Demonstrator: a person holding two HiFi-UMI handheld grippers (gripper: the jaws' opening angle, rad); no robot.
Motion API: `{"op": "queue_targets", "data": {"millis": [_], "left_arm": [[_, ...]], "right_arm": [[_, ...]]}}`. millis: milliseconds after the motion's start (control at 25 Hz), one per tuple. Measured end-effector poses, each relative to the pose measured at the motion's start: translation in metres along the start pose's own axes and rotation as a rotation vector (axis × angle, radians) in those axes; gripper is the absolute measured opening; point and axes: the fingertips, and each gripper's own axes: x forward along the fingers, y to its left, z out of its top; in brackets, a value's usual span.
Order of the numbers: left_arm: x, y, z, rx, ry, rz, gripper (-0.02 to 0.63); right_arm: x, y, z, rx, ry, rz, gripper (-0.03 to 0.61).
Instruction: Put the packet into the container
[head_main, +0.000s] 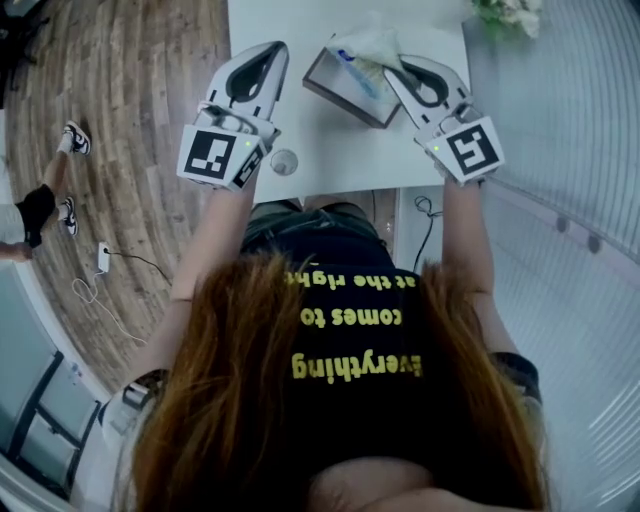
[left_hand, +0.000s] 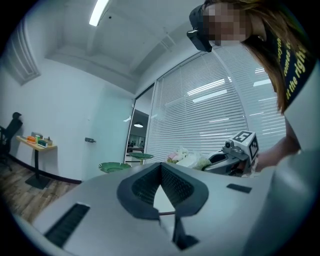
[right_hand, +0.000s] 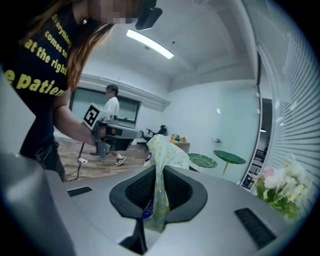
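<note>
1. Jaws of the right gripper (head_main: 393, 72) are closed to a narrow gap on the packet (right_hand: 167, 150). It stands pinched between the pads, and its crumpled pale-green end sticks out past the tips.
2. Jaws of the left gripper (head_main: 272, 50) meet at the tips with nothing between them.
3. The white table (head_main: 330, 150) lies under both grippers.
4. The grey container (head_main: 345, 88) sits on the table between the two grippers.
5. The packet hangs over the container's far right end; whether they touch is unclear.
</note>
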Motion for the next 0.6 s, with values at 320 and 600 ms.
{"op": "queue_targets", "data": {"millis": [320, 600], "left_arm": [[-0.018, 0.009, 0.000, -0.002, 0.009, 0.049, 0.002], [-0.025, 0.012, 0.002, 0.008, 0.010, 0.067, 0.002]], "right_arm": [[0.025, 0.012, -0.045, -0.021, 0.166, 0.099, 0.054], [0.049, 0.025, -0.110, 0.007, 0.294, 0.172, 0.054]]}}
